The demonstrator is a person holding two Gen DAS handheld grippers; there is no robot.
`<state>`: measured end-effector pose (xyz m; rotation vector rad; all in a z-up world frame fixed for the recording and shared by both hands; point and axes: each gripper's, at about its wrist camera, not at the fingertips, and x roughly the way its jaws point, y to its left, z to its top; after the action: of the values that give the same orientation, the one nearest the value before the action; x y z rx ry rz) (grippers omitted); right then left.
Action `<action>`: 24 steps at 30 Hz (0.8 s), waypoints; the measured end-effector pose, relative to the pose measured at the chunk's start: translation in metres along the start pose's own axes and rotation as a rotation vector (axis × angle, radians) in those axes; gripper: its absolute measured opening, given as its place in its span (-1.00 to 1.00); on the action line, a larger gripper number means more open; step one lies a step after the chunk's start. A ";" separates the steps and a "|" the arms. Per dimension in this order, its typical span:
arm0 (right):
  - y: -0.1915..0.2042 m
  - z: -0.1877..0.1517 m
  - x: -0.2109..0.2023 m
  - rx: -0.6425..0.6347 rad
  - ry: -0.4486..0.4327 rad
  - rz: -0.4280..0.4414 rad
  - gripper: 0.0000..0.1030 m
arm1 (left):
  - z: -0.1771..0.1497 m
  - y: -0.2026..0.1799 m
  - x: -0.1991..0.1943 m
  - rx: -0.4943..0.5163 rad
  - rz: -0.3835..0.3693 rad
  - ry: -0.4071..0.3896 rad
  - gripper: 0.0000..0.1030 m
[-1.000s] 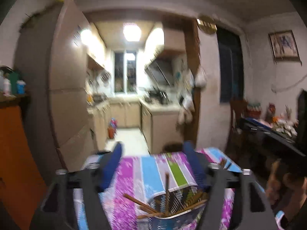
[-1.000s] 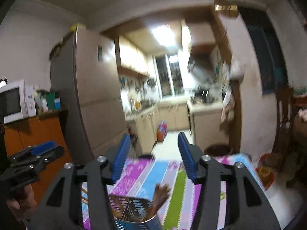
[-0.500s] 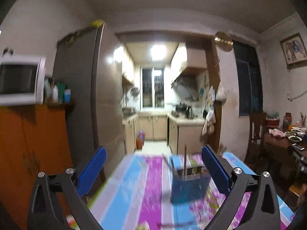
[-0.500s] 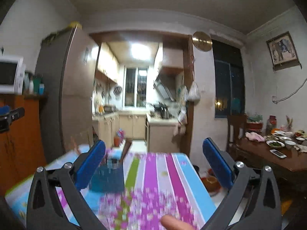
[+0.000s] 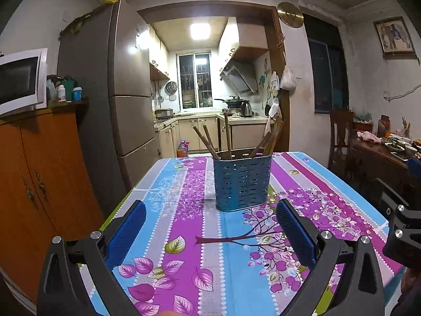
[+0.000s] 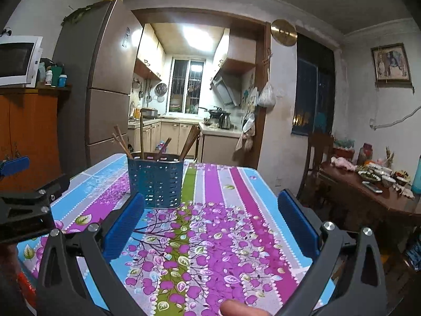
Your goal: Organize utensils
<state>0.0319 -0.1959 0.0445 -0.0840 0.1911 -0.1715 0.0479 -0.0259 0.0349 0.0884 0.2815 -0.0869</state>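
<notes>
With both tongs, left [image 5: 210,233] and right [image 6: 211,223], gaping empty, we risk tipping the 12 o'clock chopstick caddy [image 5: 242,181] if we bump it.

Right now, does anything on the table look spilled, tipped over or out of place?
Nothing stands out. The blue holder stands upright on the tablecloth, and the chopsticks are all inside it, leaning different ways. No utensil lies loose on the cloth.

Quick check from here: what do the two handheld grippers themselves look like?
Both match: left gripper and right gripper have black plastic frames with cut-out arms, silver bolt heads, and ribbed blue pads lining the fingers. No cables, markings or sleeves show.
</notes>
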 end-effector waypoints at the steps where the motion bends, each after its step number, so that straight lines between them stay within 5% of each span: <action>1: 0.000 0.001 -0.002 -0.006 -0.009 -0.009 0.90 | -0.001 -0.001 0.001 0.001 -0.005 0.004 0.92; 24: -0.016 -0.016 0.001 0.015 0.035 -0.027 0.90 | -0.013 -0.020 0.005 0.058 0.033 0.017 0.92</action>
<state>0.0270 -0.2126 0.0306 -0.0685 0.2236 -0.2014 0.0469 -0.0453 0.0200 0.1511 0.2945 -0.0613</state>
